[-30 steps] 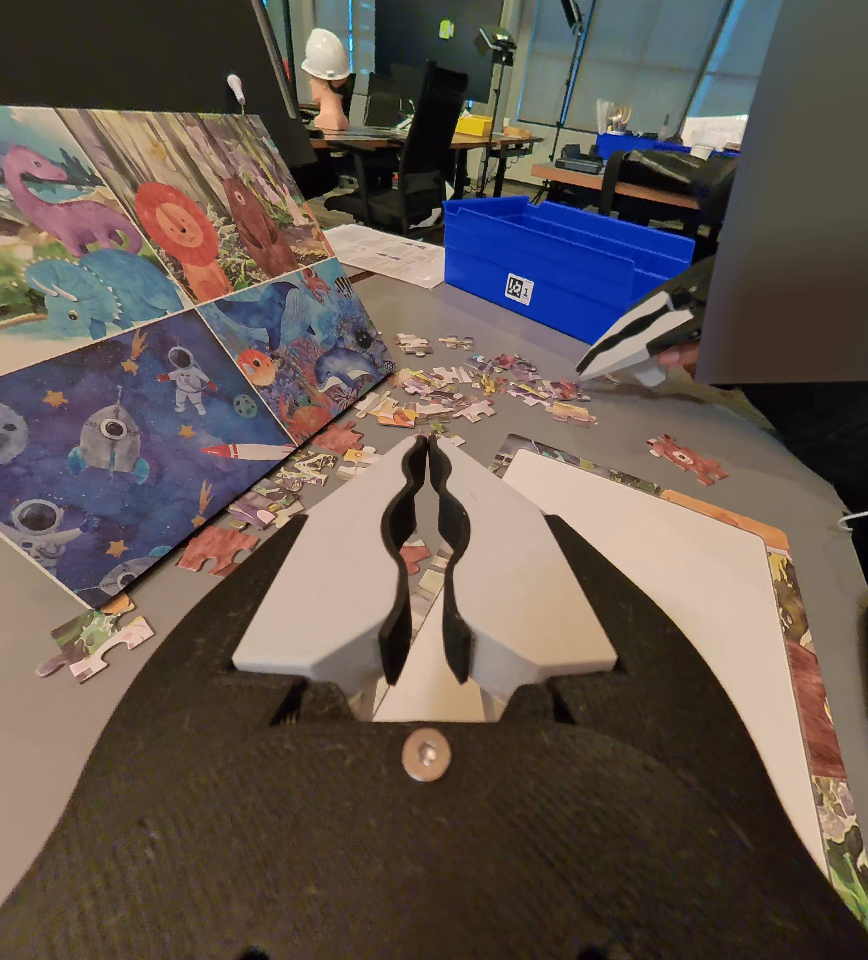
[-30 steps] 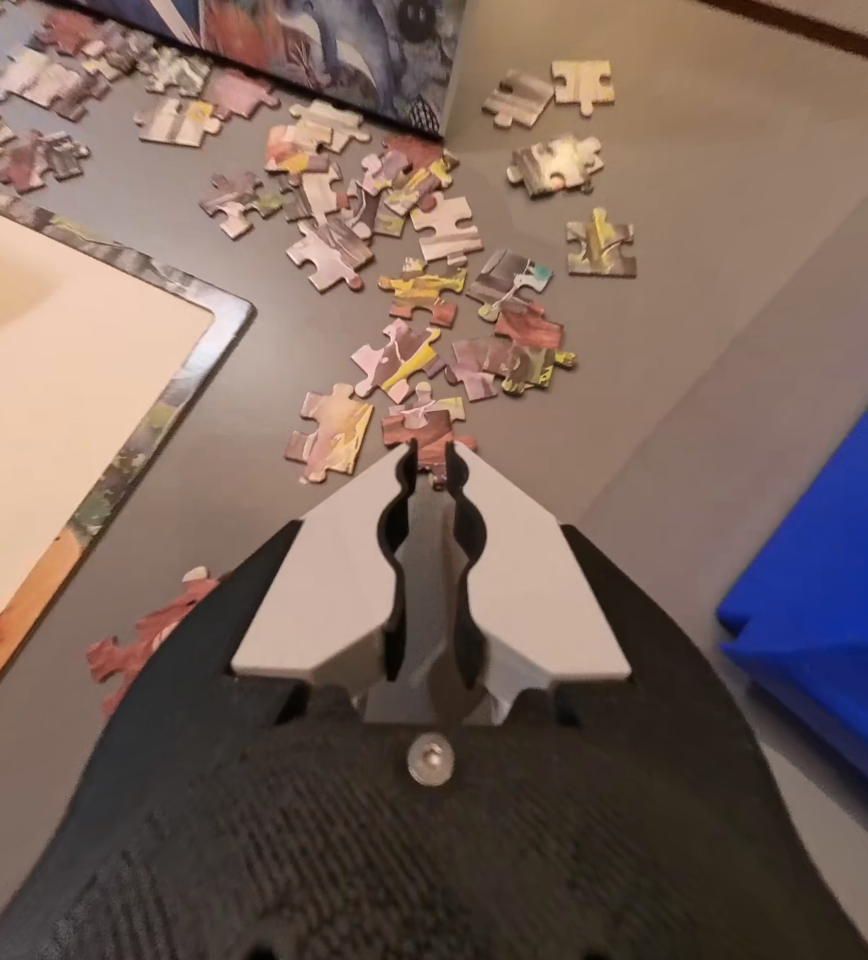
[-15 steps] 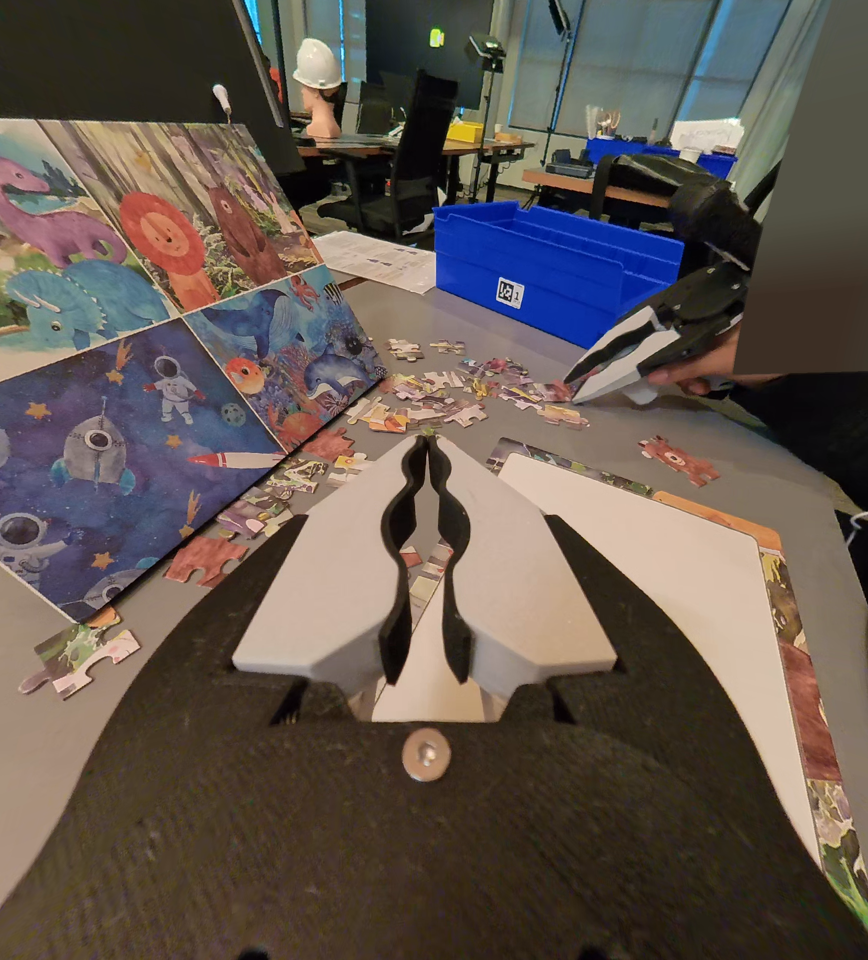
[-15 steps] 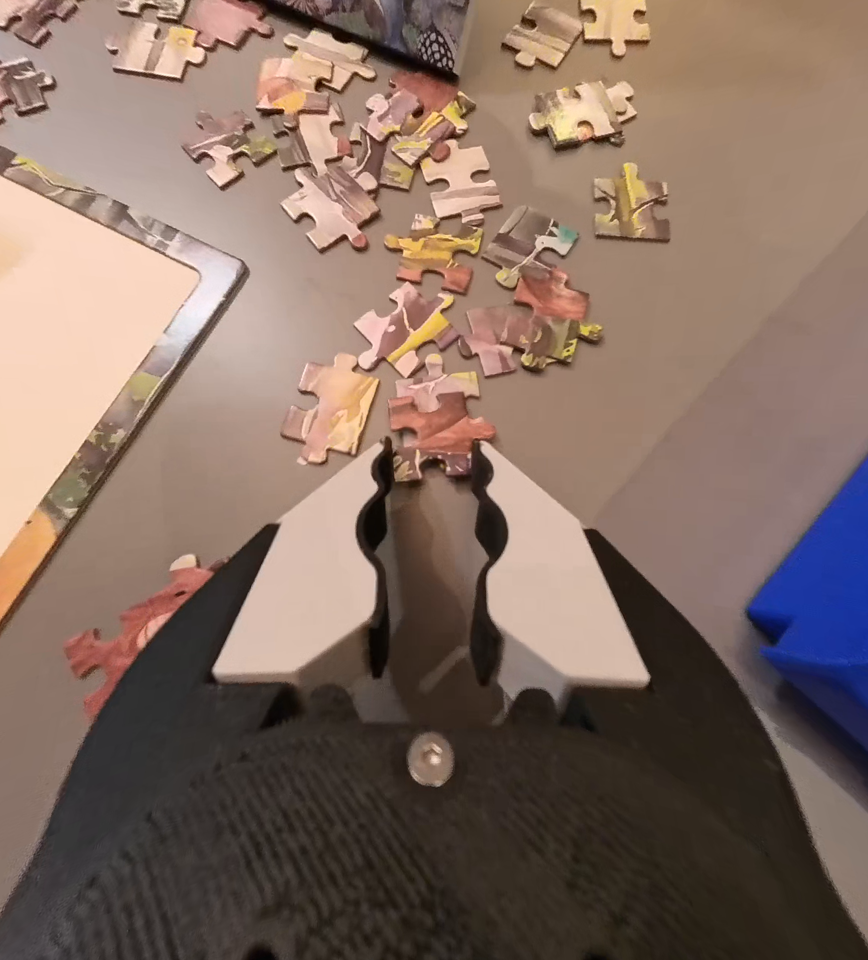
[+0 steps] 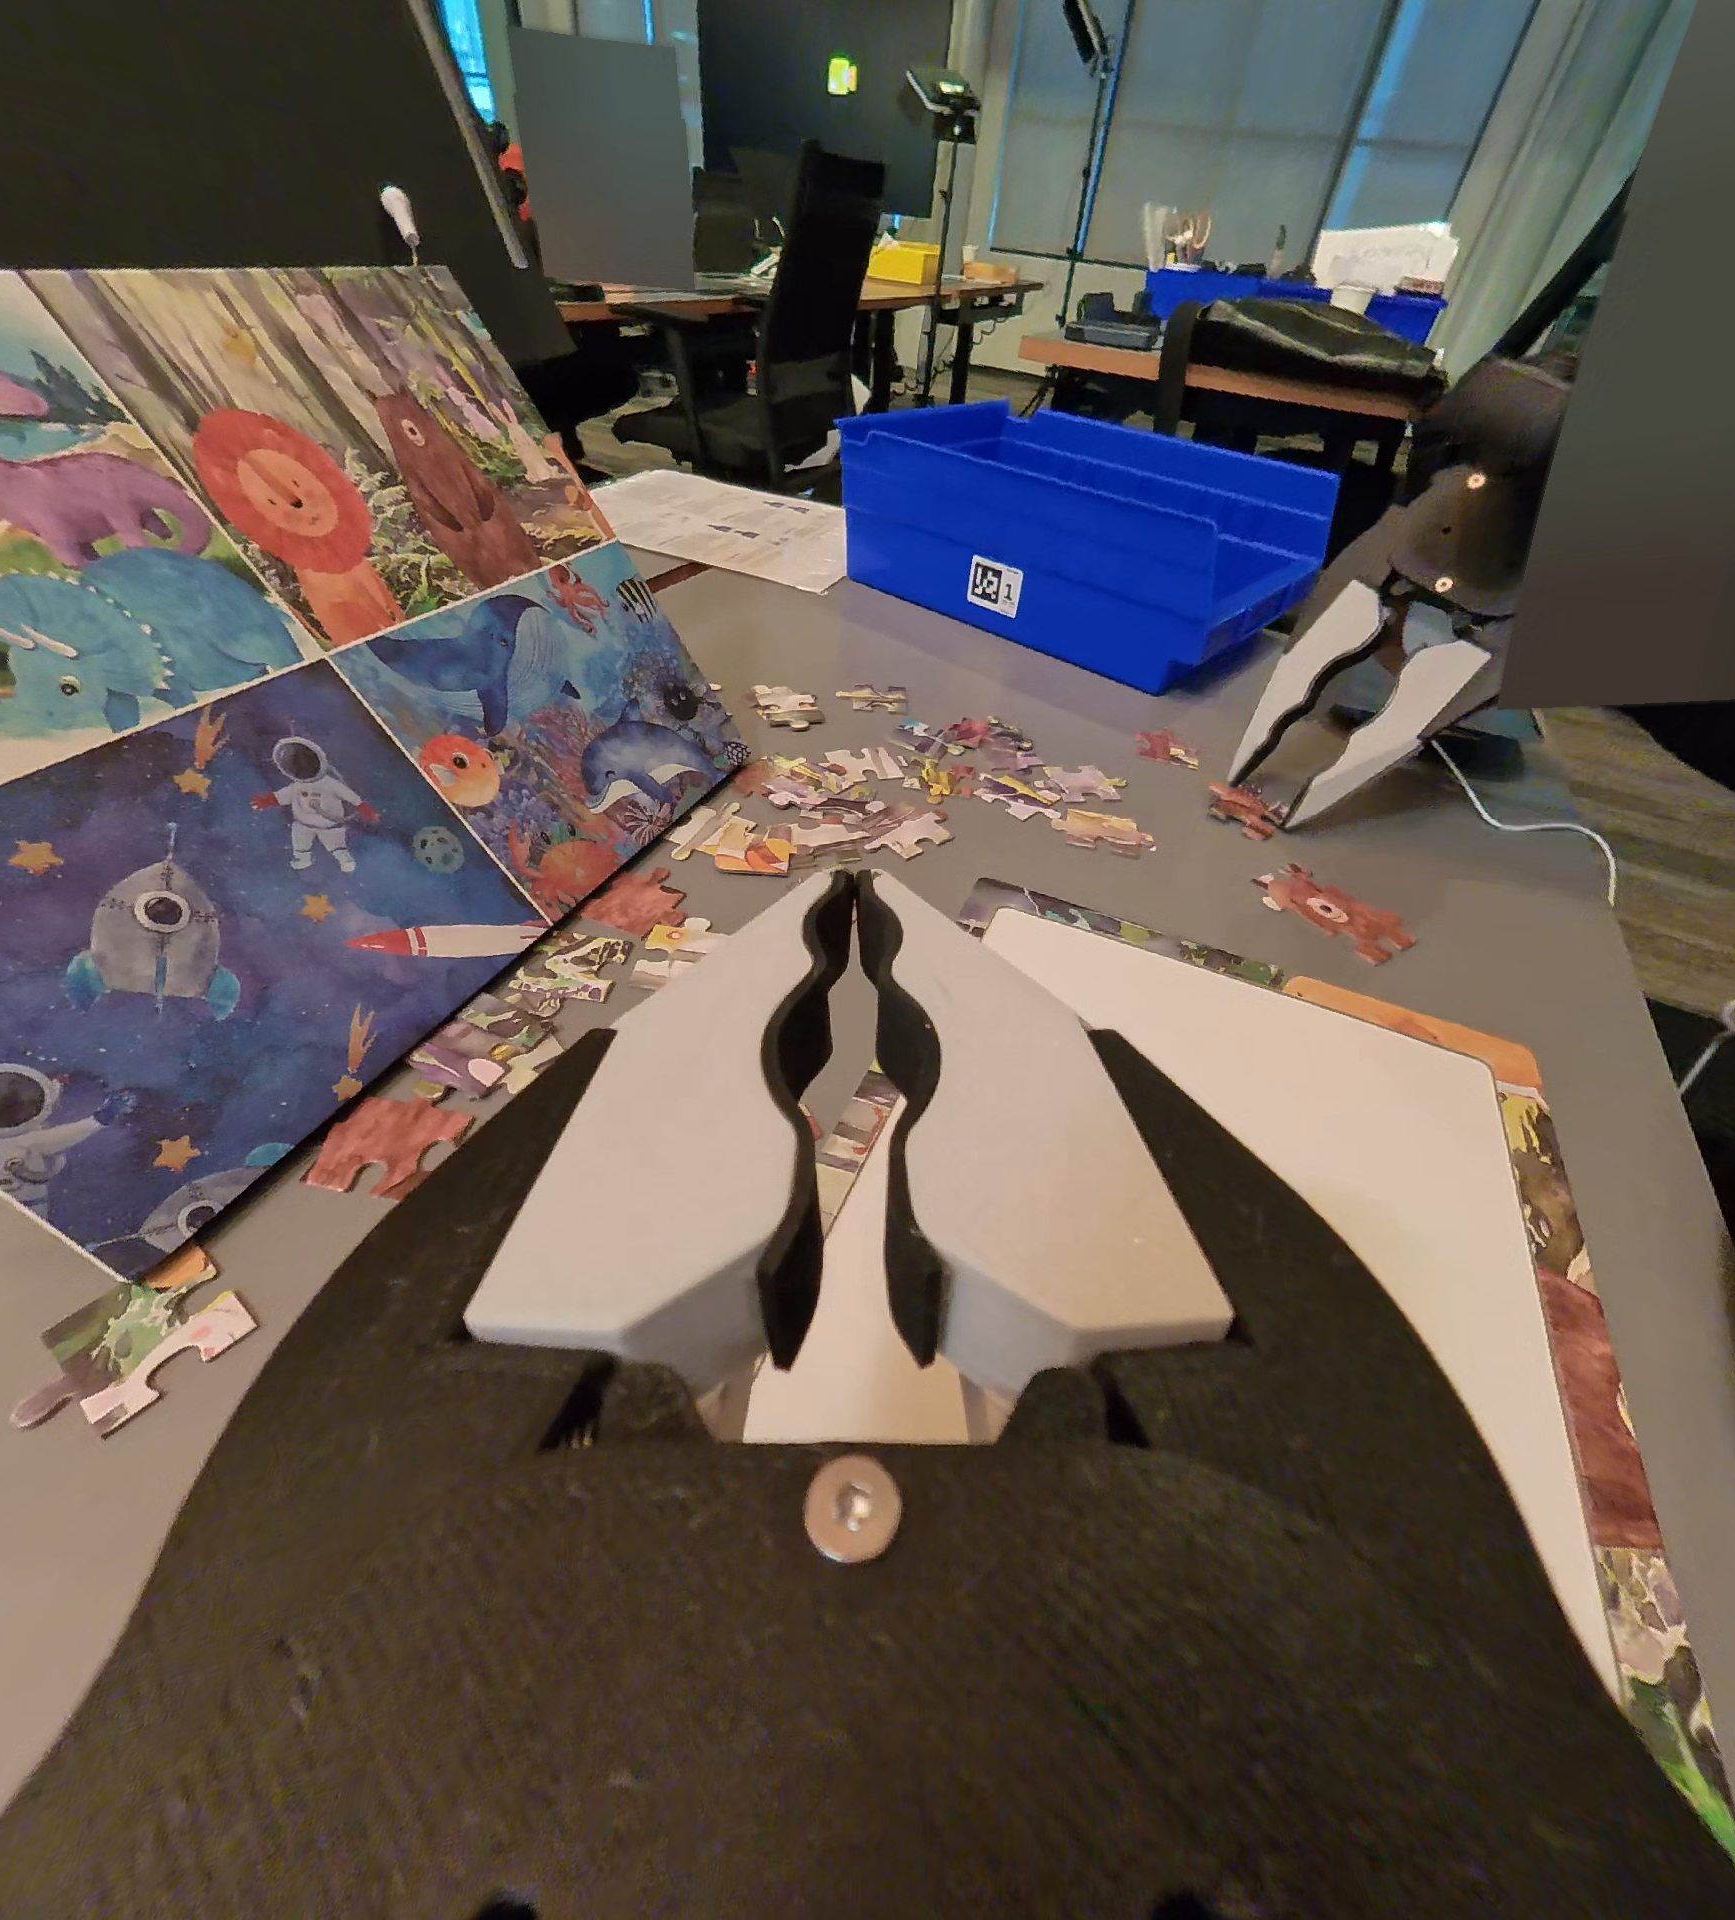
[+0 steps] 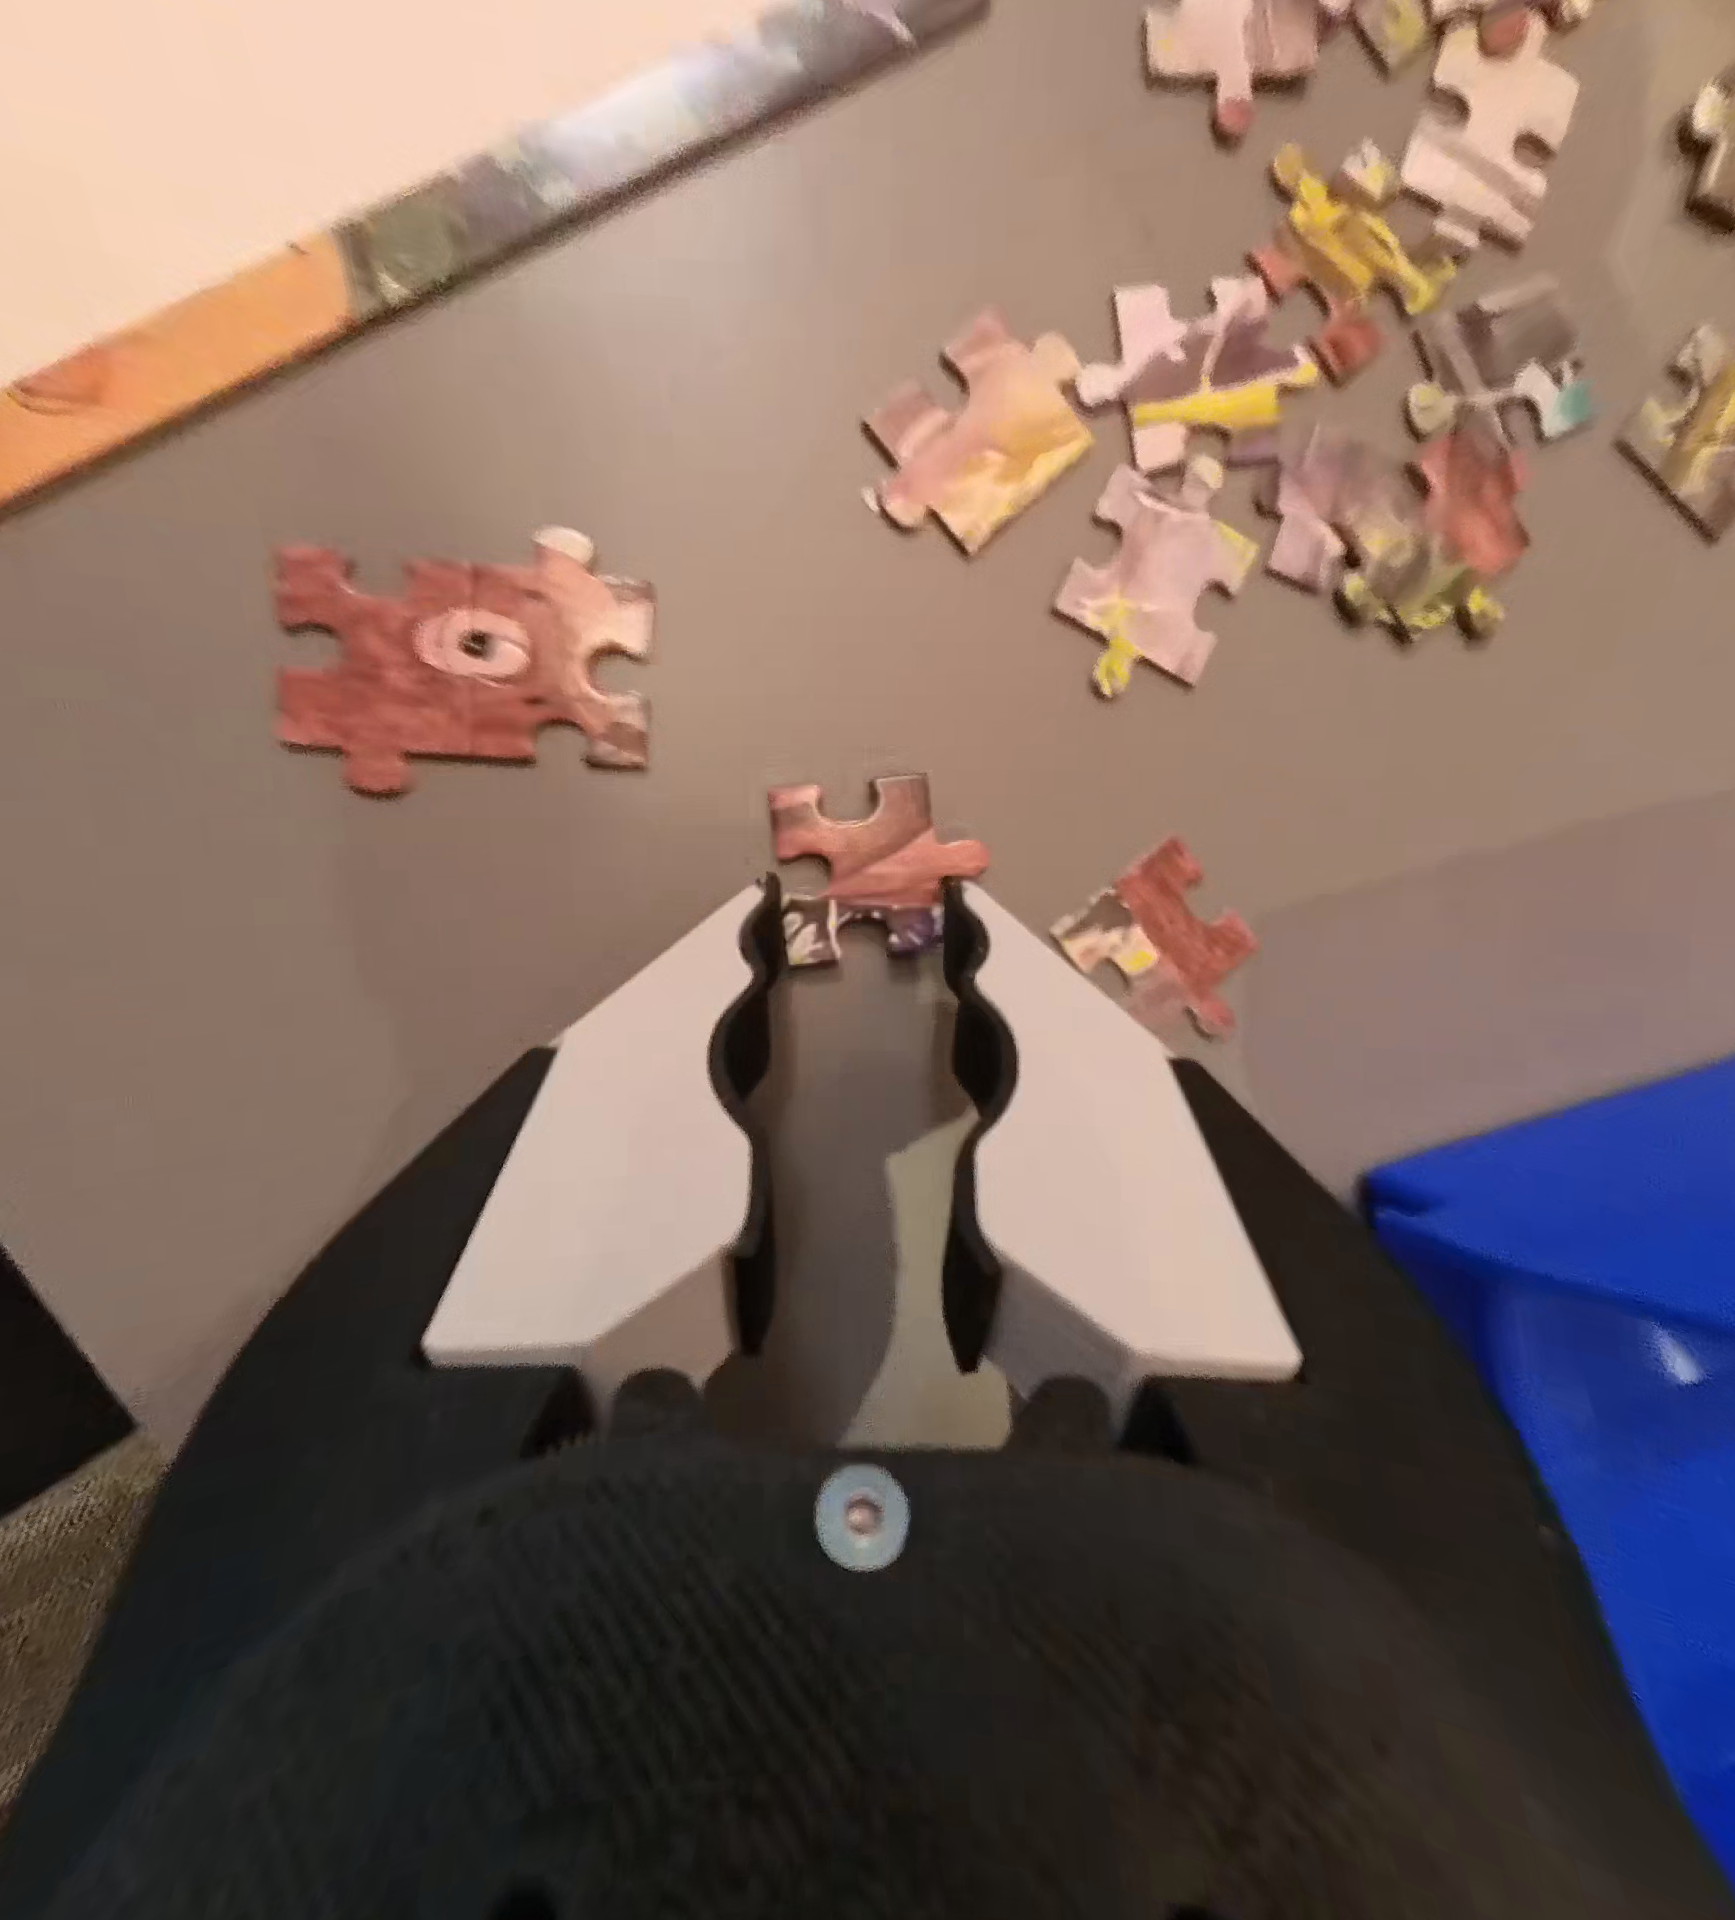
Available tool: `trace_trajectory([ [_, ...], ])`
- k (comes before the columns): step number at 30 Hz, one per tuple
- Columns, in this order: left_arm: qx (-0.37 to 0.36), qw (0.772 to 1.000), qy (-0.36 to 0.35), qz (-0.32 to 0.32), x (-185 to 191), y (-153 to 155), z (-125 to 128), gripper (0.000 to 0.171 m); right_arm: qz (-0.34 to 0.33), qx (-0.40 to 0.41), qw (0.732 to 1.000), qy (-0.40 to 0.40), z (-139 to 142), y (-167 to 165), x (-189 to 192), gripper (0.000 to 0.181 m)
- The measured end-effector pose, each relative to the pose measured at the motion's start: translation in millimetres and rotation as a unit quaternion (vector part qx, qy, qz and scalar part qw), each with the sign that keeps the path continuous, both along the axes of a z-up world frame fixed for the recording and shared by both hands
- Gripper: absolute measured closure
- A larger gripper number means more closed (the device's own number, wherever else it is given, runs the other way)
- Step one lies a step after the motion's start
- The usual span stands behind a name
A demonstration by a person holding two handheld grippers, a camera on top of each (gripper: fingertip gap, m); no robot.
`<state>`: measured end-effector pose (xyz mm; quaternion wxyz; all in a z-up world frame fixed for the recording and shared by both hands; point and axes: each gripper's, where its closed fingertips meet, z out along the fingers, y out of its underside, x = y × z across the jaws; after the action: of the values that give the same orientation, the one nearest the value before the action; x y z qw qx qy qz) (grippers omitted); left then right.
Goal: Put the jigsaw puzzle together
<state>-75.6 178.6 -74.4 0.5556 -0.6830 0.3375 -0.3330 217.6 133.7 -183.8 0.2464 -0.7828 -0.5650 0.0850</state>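
The puzzle tray (image 5: pixel 1580 1382) has a white inside and a printed rim. It lies on the grey table, and its rim also shows in the right wrist view (image 6: pixel 167 343). Loose pieces (image 5: pixel 904 790) lie scattered beyond it, and they also show in the right wrist view (image 6: pixel 1362 364). My left gripper (image 5: pixel 855 883) is shut and empty above the tray's near-left corner. My right gripper (image 6: pixel 863 899) has its tips on the two sides of a brown-pink piece (image 6: pixel 873 847) on the table. It also shows in the left wrist view (image 5: pixel 1273 800). A joined brown bear part (image 6: pixel 458 665) lies to its left.
A picture board (image 5: pixel 219 727) leans at the left, with pieces along its foot. A blue bin (image 5: pixel 1081 520) stands at the back; it is close on the right in the right wrist view (image 6: pixel 1621 1299). One more brown piece (image 6: pixel 1154 935) lies just right of my right gripper's tips.
My right gripper opened at the pile's near edge, took the brown-pink piece between its tips, then drew back with it to beside the bear part. The left gripper stayed shut and barely moved.
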Motion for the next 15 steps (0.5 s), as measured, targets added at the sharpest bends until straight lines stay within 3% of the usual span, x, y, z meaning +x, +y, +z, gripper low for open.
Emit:
trace_trajectory([
  [3,0.003,1.0,-0.001,-0.001,1,-1,1,0.171,-0.029,0.006,0.999,-0.028,2,10,16,0.144],
  [7,0.005,1.0,-0.002,-0.003,1,-2,2,0.171,-0.066,0.022,0.998,0.007,11,20,22,0.145],
  [9,0.004,1.0,-0.003,-0.004,2,-2,2,0.171,-0.132,0.026,0.991,0.019,10,30,30,0.152],
  [12,0.005,1.0,-0.003,-0.006,3,-3,2,0.171,-0.236,0.012,0.972,0.013,-4,41,43,0.141],
  [15,0.007,1.0,0.0,-0.006,3,-4,3,0.171,-0.304,0.02,0.949,0.083,1,54,41,0.135],
])
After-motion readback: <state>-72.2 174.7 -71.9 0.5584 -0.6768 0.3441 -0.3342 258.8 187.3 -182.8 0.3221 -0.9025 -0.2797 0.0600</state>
